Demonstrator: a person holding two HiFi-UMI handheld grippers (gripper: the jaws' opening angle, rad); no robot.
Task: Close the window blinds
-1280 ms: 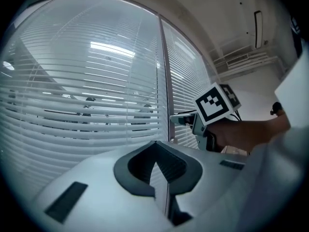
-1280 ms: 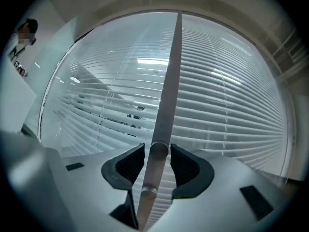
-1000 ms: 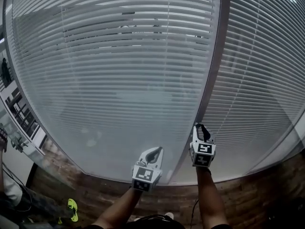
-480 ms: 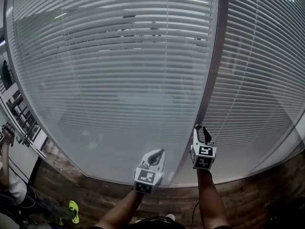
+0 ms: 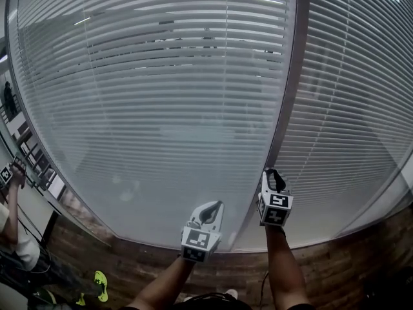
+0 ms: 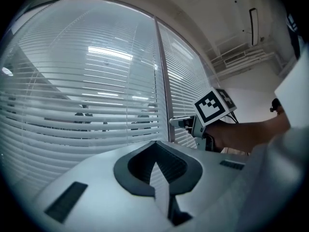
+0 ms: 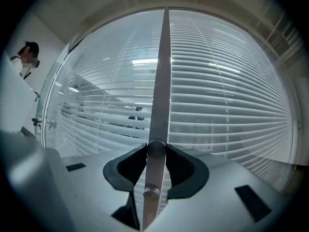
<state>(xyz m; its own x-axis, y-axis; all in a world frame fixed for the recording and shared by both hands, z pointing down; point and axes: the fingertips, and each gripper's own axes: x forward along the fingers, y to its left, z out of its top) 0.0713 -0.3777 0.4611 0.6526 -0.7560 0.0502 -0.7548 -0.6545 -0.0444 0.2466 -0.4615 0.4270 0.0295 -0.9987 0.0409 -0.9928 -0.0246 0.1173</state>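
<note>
Head view: the blinds [image 5: 161,95] fill the panes on both sides of a grey frame post [image 5: 287,89]. Their slats are tilted enough that dim shapes show through, so the closing looks unfinished. The right tongs [image 5: 274,173] are up against the lower end of that post. The left tongs [image 5: 210,205] hang just left of the post, short of the glass [image 5: 148,192], and seem merely parked. A brick wall [image 5: 129,263] runs below the post, and a person [image 5: 13,237] stands far to its left.

Left gripper view: these tongs are closed tip to tip on nothing and aim at the pane left of the post. The other hand reaches in to the post from the right. A pale ceiling [image 6: 241,57] lies above.

Right gripper view: the post runs straight up the middle. The tongs are clamped on a round knob [image 7: 156,149] on the post, probably the tilt control, and gripping it square-on would let the wrist twist it. A second knob [image 7: 151,193] sits just below on the post.
</note>
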